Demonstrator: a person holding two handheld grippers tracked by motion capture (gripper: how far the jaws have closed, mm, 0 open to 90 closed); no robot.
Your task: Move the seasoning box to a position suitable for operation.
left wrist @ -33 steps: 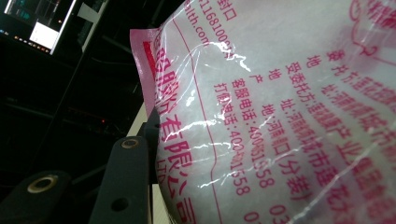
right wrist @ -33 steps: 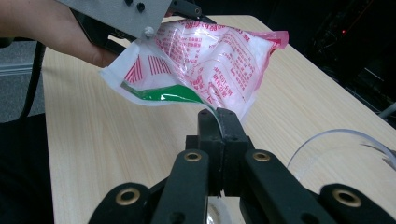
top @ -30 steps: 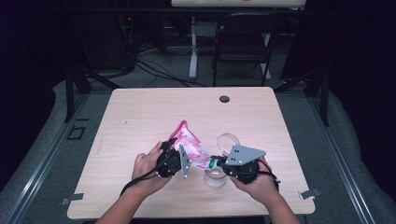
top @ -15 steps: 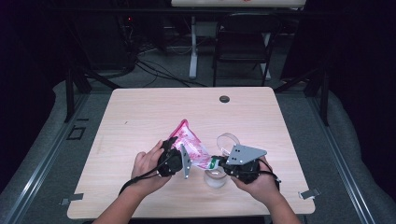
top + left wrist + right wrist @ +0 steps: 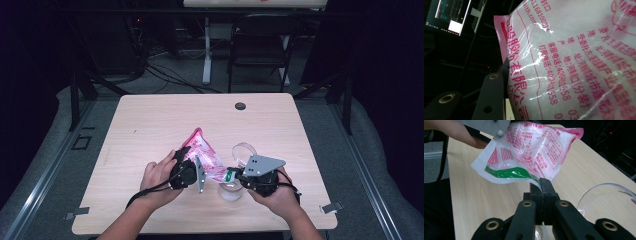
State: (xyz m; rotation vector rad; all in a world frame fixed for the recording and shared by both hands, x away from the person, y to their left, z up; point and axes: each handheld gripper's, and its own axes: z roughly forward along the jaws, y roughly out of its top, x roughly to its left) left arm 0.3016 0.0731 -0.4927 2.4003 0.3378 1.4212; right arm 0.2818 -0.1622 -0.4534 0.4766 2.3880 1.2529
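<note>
Both tongs [image 5: 231, 176] [image 5: 192, 165] grip the pink-printed bag [image 5: 205, 155] of white powder above the clear cup [image 5: 230, 191].

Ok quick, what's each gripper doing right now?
Left gripper: closed on the pink-printed bag.
Right gripper: shut, pinching the bag's green-edged corner.

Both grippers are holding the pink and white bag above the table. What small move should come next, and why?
Probably the right gripper should pull its corner away to tear the bag. Its jaws are shut on the green edge, the left gripper holds the bag's body, and a clear cup waits just below.
</note>
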